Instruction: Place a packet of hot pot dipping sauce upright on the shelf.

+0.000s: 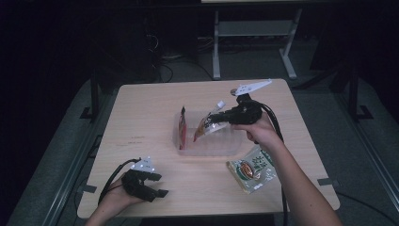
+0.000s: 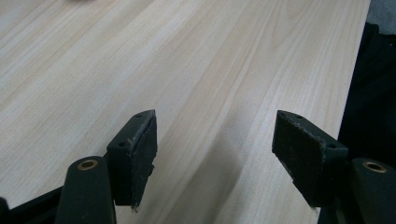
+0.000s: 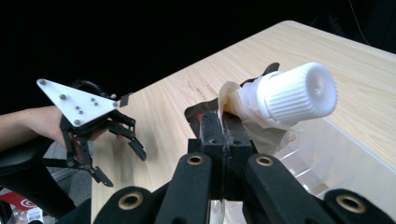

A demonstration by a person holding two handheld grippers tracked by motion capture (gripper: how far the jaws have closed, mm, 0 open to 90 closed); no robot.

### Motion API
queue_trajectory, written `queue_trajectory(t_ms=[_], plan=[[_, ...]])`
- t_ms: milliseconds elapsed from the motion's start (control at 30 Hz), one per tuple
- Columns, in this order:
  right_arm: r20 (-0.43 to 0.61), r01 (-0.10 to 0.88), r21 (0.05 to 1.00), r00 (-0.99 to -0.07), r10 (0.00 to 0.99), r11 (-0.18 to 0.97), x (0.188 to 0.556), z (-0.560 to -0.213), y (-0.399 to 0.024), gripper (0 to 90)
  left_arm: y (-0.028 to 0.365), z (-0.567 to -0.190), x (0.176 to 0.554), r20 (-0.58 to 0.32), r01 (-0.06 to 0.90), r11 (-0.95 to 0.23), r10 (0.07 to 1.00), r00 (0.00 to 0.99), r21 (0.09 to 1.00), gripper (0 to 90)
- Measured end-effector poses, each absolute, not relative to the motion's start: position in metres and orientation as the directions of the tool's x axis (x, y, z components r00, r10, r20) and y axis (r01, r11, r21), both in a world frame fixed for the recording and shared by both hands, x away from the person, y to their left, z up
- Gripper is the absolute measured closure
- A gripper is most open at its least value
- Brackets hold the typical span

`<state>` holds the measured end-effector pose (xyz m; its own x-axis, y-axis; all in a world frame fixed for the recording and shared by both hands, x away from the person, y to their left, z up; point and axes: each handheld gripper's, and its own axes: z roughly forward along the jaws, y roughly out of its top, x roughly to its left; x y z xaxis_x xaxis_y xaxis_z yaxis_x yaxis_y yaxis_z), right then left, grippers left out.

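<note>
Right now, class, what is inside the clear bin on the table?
Inside the bin a red packet stands upright. The right tongs hold a spouted pouch over it. The pouch covers part of the bin's floor.

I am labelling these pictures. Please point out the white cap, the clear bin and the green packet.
white cap [image 3: 299,95], right gripper view, ribbed side
clear bin [image 1: 207,149], high view, near wall
green packet [image 1: 251,168], high view, middle

The right gripper [image 3: 223,122] has its two black jaws pressed together on the top edge of a spouted pouch [image 3: 252,121], just beside the pouch's ribbed white cap [image 3: 299,93] (which points toward the camera). A clear plastic container [image 3: 327,163] lies under the pouch. Well beyond it, over the wooden table [image 3: 187,102] edge, the left gripper [image 3: 123,161] hangs with jaws apart, held in a hand [image 3: 42,119].
</note>
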<state>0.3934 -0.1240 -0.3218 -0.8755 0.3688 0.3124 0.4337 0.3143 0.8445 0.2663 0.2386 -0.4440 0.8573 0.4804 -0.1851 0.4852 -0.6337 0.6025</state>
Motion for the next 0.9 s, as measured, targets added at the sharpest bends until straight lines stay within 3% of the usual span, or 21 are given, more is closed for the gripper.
queue_trajectory(t_ms=[900], plan=[[0.292, 0.459, 0.789, -0.865, 0.407, 0.409, 0.409, -0.342, -0.103, 89.4, 0.238, -0.446, 0.266, -0.204, 0.499, -0.633, 0.481, 0.853, 0.592, 30.7]])
